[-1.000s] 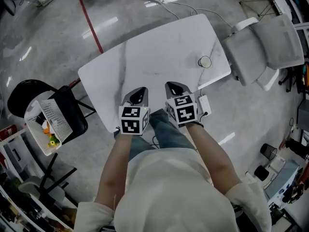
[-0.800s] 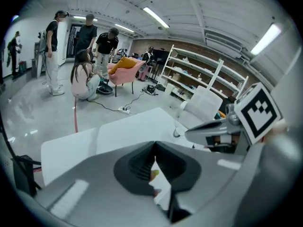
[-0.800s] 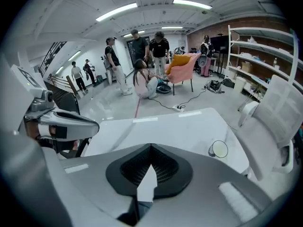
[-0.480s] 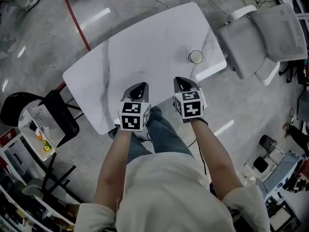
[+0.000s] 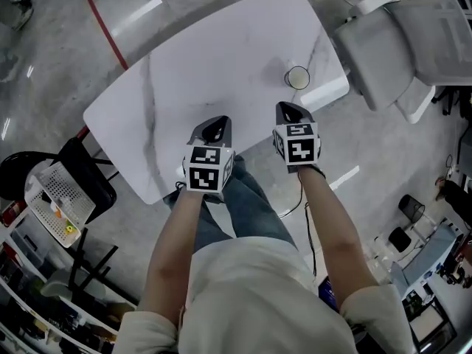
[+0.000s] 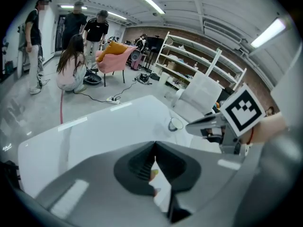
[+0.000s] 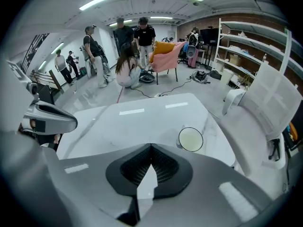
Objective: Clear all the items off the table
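Table top (image 5: 214, 57), head view: bare across the centre and from 7 through 12 o'clock, so open passage there; the only obstacle on it is a round cup (image 5: 297, 77) at 3 o'clock near the edge, which sits at 1 o'clock ahead of the right gripper (image 5: 290, 112). Off the table, a white chair (image 5: 391, 46) stands just beside the 2–3 o'clock edge, and a black chair (image 5: 96, 179) with a white basket (image 5: 55, 198) against it stands at 8 o'clock near the table corner. The left gripper (image 5: 214, 129) and the right gripper sit apart at the 5–6 o'clock edge, with free table surface between them
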Tool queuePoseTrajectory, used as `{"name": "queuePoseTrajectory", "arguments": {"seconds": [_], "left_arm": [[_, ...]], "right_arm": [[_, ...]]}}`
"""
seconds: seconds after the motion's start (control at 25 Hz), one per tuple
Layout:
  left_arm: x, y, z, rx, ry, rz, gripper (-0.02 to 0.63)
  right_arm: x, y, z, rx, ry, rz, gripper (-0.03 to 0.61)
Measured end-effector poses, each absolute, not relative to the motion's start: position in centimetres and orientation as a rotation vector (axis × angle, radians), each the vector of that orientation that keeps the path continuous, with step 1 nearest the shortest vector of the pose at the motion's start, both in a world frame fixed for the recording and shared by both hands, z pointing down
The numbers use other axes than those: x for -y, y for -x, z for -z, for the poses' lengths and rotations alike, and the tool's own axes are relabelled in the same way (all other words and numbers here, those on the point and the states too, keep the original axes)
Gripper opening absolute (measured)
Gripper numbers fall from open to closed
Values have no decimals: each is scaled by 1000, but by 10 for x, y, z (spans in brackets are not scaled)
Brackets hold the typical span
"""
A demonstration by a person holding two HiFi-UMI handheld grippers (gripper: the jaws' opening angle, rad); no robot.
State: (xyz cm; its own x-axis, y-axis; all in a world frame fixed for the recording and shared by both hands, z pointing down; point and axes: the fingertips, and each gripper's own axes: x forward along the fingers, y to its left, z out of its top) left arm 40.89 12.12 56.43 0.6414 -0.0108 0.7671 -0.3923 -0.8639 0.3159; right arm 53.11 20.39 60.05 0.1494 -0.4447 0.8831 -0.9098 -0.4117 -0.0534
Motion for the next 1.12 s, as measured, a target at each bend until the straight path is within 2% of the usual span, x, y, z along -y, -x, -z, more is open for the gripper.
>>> {"name": "queuePoseTrajectory", "arguments": {"seconds": [0.24,0.32,0.64,1.04,1.12], "left_arm": [[-124,-419,-582,282,-2394,-1157,9],[-125,-420,-586,275,-2390,-1168,9],[-130,-417,-602,265,-2361,-1193,9],[-141,-409,-619,236,-2334,-1233,9],[-143,-408,-622,233,-2330,-1236,9]], "right_arm": [[-210,-567,-633,1232,-1877,-1203,-1],[-210,-576,-644,1225,-1850,-1202,63],[-207,-597,-685,1209,-1707,-1128,180],[-198,-611,-725,1190,-1541,-1051,172],[-198,-615,-726,1161,-1531,-1025,138]]}}
